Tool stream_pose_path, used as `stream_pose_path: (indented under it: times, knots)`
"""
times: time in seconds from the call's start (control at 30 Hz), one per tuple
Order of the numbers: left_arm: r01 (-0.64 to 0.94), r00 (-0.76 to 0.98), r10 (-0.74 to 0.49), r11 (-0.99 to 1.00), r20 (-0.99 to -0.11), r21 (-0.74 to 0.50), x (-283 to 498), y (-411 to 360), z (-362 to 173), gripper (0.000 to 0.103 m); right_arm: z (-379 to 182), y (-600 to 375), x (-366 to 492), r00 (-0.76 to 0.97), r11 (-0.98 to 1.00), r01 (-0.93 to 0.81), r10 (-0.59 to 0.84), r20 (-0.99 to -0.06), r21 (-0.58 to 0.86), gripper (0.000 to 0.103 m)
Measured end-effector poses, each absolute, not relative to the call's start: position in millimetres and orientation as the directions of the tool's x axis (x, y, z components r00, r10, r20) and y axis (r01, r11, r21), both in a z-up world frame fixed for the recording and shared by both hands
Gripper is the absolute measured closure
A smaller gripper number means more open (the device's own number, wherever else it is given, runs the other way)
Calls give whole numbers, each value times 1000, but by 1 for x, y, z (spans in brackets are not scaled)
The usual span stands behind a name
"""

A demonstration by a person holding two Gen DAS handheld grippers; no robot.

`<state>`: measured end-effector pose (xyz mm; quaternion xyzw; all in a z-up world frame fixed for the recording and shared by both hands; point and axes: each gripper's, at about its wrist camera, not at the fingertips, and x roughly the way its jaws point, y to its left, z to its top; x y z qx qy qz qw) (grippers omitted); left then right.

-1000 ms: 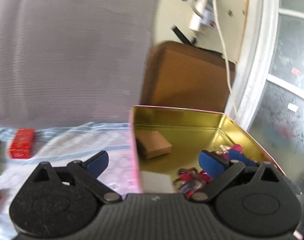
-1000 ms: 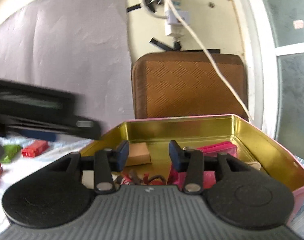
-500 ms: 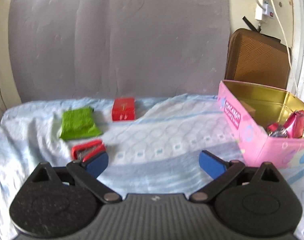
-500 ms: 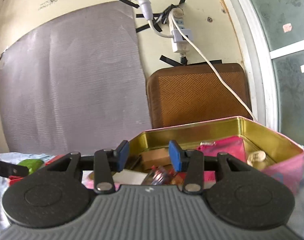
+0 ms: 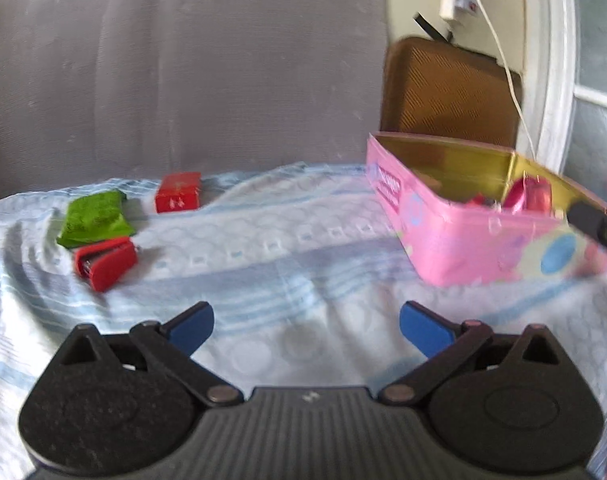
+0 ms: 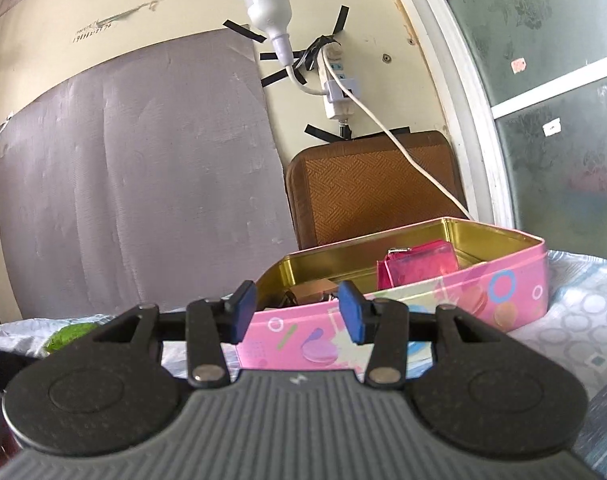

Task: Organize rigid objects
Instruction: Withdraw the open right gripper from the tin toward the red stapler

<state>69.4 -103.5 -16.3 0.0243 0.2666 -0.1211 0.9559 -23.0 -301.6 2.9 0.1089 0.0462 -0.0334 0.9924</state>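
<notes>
1. Stapler (image 5: 105, 262), small and red, is lying on the blue-white cloth (image 5: 303, 248), just in front of the green packet (image 5: 95, 220); the red box (image 5: 178, 197) is sitting a bit further back.
2. Pink tin (image 5: 463, 248) is standing open at the right end of the cloth, w/ a few bits already inside, incl. a pink pouch (image 6: 421, 266) and a brown box (image 6: 309, 292).
3. Left gripper (image 5: 306, 326) is hovering over bare cloth, jaws wide apart, nothing betw. them, well apart from all three loose things.
4. Right gripper (image 6: 297, 310) is pointing at the tin's near wall, jaws partly apart, holding nothing.
5. Handling, prob.: stapler is looking stiff, light, w/ a smooth shell that could be slipping under the pads. I'd be gripping across its long flat sides, mid-body, not the sprung top.
6. Red box is looking rigid, v. light; pinching across its narrow width should be holding. Squeezing hard may be crushing it if it's card.
7. Green packet is looking soft and crinkly, so maybe not one of the rigid ones; can't tell for sure.
</notes>
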Motion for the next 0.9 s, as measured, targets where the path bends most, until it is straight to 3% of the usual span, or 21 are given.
stream_pose_path:
  times: [0.47, 0.9]
  knots:
    - [299, 887, -221, 944, -405, 141, 42, -124, -15, 1, -9, -340, -6, 975, 899, 149, -64, -213, 411, 51]
    - [316, 887, -241, 939, -394, 135, 39, -124, -15, 1, -5, -334, -8, 973, 902, 165, -84, -214, 398, 51]
